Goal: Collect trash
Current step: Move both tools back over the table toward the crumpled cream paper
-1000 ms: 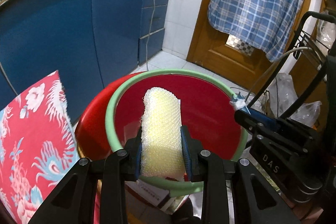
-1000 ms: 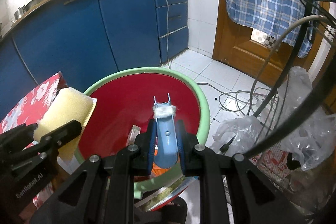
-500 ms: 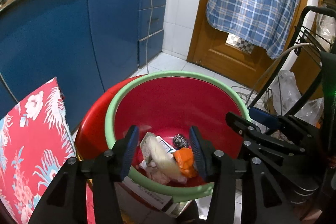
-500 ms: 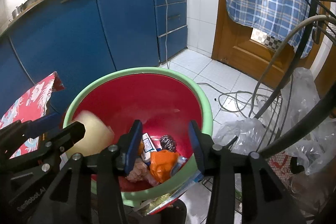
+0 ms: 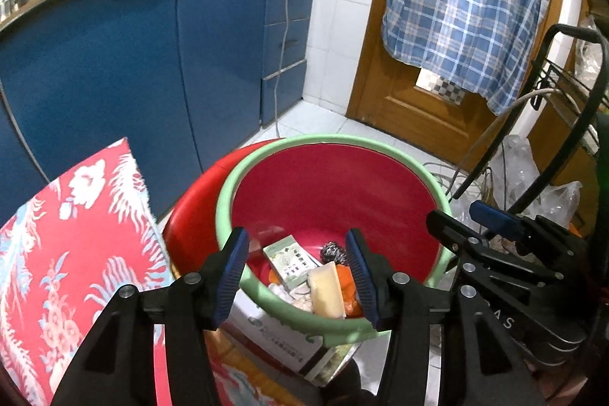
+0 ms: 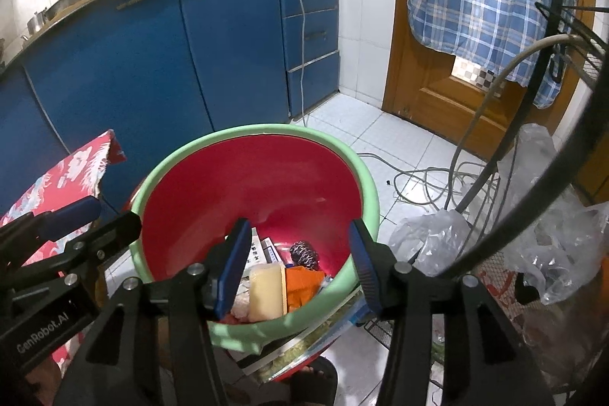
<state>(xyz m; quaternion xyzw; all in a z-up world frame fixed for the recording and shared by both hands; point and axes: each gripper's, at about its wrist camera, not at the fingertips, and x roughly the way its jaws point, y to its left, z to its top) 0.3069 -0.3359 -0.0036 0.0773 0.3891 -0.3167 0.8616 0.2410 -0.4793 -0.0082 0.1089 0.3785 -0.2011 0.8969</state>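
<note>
A red basin with a green rim (image 5: 228,193) (image 6: 365,177) holds trash. In it lie the yellow sponge (image 5: 325,290) (image 6: 266,288), a green-and-white carton (image 5: 291,259), a steel scourer (image 5: 332,252) (image 6: 304,252) and orange wrapping (image 6: 302,286). My left gripper (image 5: 297,273) is open and empty above the basin's near rim. My right gripper (image 6: 300,271) is open and empty above the basin too. The right gripper shows at the right of the left wrist view (image 5: 495,238); the left gripper shows at the left of the right wrist view (image 6: 72,227).
A red floral cloth (image 5: 64,253) (image 6: 57,177) covers a surface to the left. Blue cabinets (image 5: 133,71) stand behind. A black wire rack (image 5: 563,94), cables (image 6: 426,177) and clear plastic bags (image 6: 552,238) are on the right. A booklet (image 5: 278,333) lies under the basin.
One second ago the left gripper held the yellow sponge and the right held a blue item. Both opened and the items dropped into the basin, where the sponge has settled.
</note>
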